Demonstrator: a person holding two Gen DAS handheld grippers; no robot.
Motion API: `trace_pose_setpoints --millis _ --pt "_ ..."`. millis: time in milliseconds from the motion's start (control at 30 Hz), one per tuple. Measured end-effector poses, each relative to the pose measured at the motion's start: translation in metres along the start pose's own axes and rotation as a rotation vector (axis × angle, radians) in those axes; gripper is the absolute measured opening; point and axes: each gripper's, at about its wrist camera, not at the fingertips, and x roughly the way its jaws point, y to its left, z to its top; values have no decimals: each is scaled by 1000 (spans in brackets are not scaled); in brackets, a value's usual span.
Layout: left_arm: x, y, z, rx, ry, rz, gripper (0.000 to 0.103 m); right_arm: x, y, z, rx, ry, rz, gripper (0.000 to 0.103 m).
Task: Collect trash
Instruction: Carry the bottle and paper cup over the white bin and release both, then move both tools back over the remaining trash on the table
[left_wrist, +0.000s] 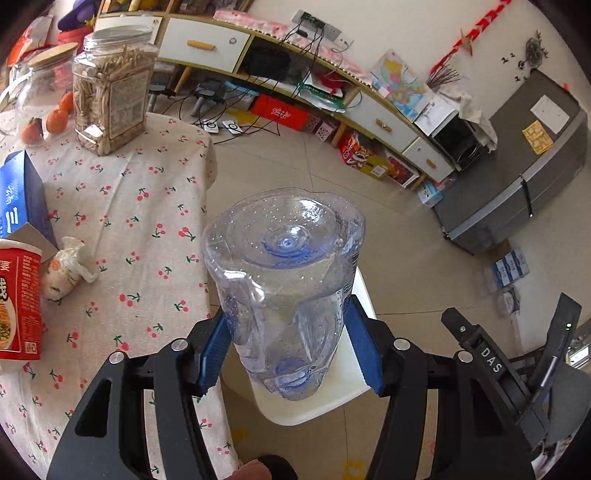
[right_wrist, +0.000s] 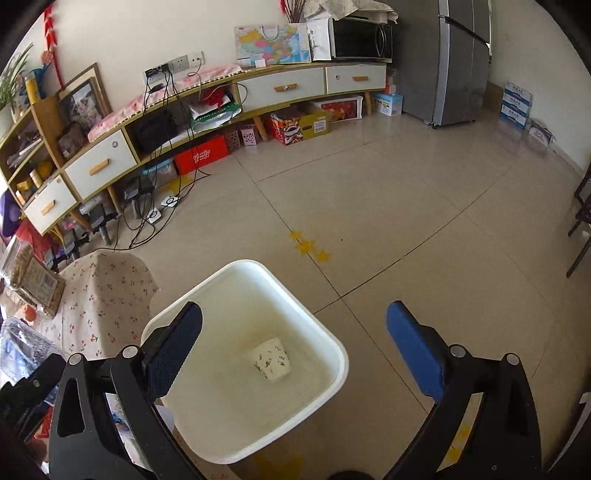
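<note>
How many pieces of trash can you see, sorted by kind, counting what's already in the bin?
Plastic bottle: 1
Paper cup: 1
Crumpled tissue: 1
Noodle cup: 1
Total: 4

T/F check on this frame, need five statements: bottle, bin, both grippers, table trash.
1. The left gripper is shut on the plastic bottle. True.
2. The right gripper holds a paper cup. False: its jaws stand wide open, with nothing between them.
3. A patterned paper cup lies inside the white bin. True.
4. The bottle is already in the bin. False: it is gripped, up beside the table edge.
5. A crumpled tissue lies on the cherry-print tablecloth. True.
</note>
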Motion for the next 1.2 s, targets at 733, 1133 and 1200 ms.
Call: trace_pose_setpoints --millis 733,1133,1200 --pt "-22 1 -14 193 -129 370 87 -25 34 -9 -90 -64 13 96" --pt "-91 72 -13 152 -227 544 87 -56 120 -45 -235 -49 186 96" --pt "-103 87 -12 138 -237 566 87 -60 135 -51 -267 -49 210 96"
